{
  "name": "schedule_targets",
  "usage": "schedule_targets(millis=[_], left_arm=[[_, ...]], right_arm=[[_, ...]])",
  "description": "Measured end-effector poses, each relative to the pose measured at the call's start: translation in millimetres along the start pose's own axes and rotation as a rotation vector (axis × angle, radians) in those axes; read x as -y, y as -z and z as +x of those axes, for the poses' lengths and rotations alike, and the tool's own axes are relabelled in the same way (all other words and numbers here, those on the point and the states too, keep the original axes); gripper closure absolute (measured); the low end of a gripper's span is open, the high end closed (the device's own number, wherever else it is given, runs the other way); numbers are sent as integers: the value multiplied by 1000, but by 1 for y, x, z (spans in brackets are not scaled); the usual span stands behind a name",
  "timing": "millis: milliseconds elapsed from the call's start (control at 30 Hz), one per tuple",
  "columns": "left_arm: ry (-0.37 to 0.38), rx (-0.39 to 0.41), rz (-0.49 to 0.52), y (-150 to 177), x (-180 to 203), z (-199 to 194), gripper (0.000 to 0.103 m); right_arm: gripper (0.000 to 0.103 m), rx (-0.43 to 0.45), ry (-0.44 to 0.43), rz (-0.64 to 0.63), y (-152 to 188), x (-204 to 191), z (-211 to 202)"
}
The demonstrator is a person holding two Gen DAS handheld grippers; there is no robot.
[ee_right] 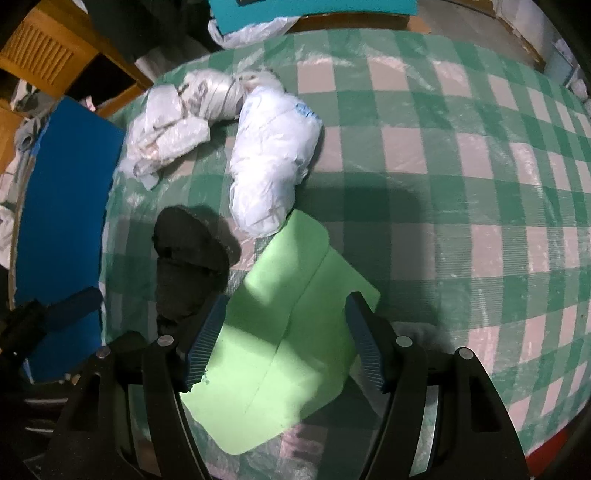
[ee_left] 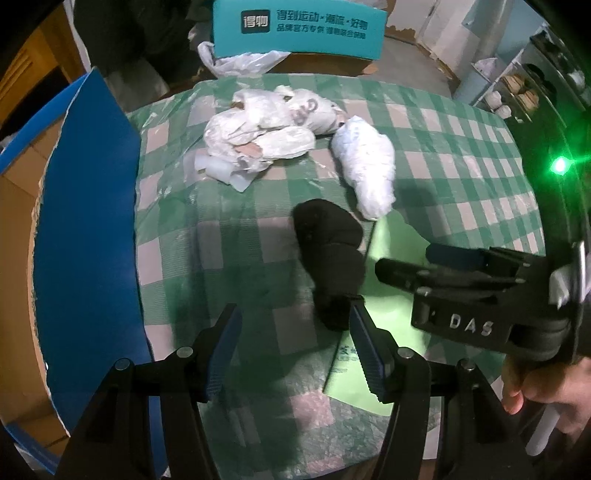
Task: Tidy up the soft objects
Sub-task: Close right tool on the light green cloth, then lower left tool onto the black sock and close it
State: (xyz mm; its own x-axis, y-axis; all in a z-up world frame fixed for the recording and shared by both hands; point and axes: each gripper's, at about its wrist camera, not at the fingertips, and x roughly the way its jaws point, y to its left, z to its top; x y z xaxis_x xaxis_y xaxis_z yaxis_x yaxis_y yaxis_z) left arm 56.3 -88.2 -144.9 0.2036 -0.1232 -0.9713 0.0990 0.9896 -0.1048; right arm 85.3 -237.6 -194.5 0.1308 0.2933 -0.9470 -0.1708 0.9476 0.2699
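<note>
A black folded sock (ee_left: 334,258) lies on the green checked tablecloth (ee_left: 461,177); it also shows in the right wrist view (ee_right: 188,258). A white plastic-wrapped bundle (ee_left: 365,166) (ee_right: 273,155) lies just beyond it. A crumpled pile of white wrapped items (ee_left: 266,129) (ee_right: 177,122) sits further back. A light green sheet (ee_right: 288,332) (ee_left: 384,325) lies flat beside the sock. My left gripper (ee_left: 295,347) is open and empty, its right finger at the sock's near end. My right gripper (ee_right: 284,339) is open and empty above the green sheet.
A blue-edged cardboard box (ee_left: 74,236) (ee_right: 62,192) stands at the table's left. A teal box (ee_left: 299,26) and a clear plastic bag (ee_left: 240,61) sit at the back. Shelves with items (ee_left: 517,92) stand at far right.
</note>
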Motion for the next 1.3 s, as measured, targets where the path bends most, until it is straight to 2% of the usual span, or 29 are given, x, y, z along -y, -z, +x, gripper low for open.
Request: schedule_targets(millis=[167, 267, 367, 500, 567, 633, 667, 700, 733, 833, 1033, 1167, 1267, 1300], left_arm=[[8, -7, -22, -4, -8, 4, 41], [15, -8, -31, -6, -11, 5, 41], [21, -11, -38, -8, -11, 6, 41], [26, -15, -37, -11, -9, 7, 41], [26, -17, -34, -12, -7, 8, 41], [27, -19, -34, -12, -6, 8, 41], [27, -22, -35, -13, -6, 9, 41], [27, -25, -37, -14, -5, 10, 41], [29, -29, -39, -15, -4, 11, 41], [36, -32, -43, -17, -1, 14, 41], [47, -36, -46, -25, 7, 21, 40], [40, -43, -47, -30, 12, 29, 29], [37, -46, -50, -34, 15, 34, 29], [36, -49, -50, -35, 17, 36, 29]], right_arm=[[34, -11, 53, -54, 3, -10, 9], [32, -5, 120, -102, 11, -20, 11], [30, 10, 203, -211, 23, -39, 17], [31, 21, 185, -207, 28, -40, 16], [38, 26, 180, -210, 28, -38, 14], [62, 34, 176, -210, 29, -35, 10], [69, 39, 175, -209, 29, -35, 7], [81, 42, 174, -208, 30, -34, 7], [89, 44, 173, -207, 30, -34, 6], [96, 44, 145, -196, 36, -21, -1], [97, 72, 114, -161, 29, 4, -23], [97, 91, 84, -128, 26, 20, -38], [97, 71, 28, -96, 27, 34, -45], [92, 75, 25, -77, 26, 39, -46]])
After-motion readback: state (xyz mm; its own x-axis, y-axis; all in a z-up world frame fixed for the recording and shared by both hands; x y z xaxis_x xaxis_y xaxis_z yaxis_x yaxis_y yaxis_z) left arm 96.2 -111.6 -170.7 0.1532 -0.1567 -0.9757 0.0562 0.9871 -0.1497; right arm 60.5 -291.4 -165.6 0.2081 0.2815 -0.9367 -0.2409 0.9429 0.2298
